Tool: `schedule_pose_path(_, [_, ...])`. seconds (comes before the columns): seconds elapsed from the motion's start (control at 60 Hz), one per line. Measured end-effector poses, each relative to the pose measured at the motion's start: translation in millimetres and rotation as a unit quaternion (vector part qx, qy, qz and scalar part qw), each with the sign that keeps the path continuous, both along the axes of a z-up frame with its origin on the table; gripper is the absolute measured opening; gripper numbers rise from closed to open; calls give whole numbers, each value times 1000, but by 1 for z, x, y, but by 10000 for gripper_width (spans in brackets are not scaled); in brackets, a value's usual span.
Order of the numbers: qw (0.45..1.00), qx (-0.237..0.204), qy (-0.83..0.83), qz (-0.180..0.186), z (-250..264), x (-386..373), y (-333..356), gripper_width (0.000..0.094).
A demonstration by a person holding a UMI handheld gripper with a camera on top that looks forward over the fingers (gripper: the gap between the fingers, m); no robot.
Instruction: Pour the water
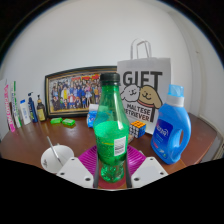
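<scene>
Through the gripper view we are looking along our gripper (pixel 110 170), whose two fingers are clamping the lower body of a green bottle (pixel 110 128), the pink pads (pixel 90 157) pressing against it from either side. The bottle is standing upright with its cap on, and we judge that holding it low on the body is keeping the neck free for tipping later. Just to one side of the fingers, a white cup (pixel 56 157) with something thin standing in it is sitting on the wooden table (pixel 20 150); it seems to be the place where the water is meant to go, so keeping it near makes sense. Beyond the bottle a framed photo (pixel 72 93) is leaning against the wall, a white gift bag (pixel 146 95) is standing beside it, and a blue detergent jug (pixel 172 125) is sitting in front of the bag. We are judging the pour as not yet begun, since the bottle is not tilting.
</scene>
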State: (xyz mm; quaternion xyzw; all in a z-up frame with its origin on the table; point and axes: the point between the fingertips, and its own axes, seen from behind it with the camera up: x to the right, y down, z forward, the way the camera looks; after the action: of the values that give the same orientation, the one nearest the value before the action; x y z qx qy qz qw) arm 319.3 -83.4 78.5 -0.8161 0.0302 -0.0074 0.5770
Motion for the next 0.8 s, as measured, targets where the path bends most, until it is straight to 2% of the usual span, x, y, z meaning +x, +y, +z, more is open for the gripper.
schedule_pose_path(0.167, [1000,-13,7,-5,-3,0,-5,510])
schedule_pose_path(0.2, [1000,-22,10,-5,-5,0,-7,575])
schedule_pose_path(0.3, [999,-44,13,-7,-7,-2,-17,860])
schedule_pose_path(0.533, [991,-117,14,-64,4,-5,-82,855])
schedule_pose_path(0.717, [985,-154,34,-76,36,-48,-134,857])
schedule_pose_path(0.8, [985,-151,28,-73,56,-73,-150,858])
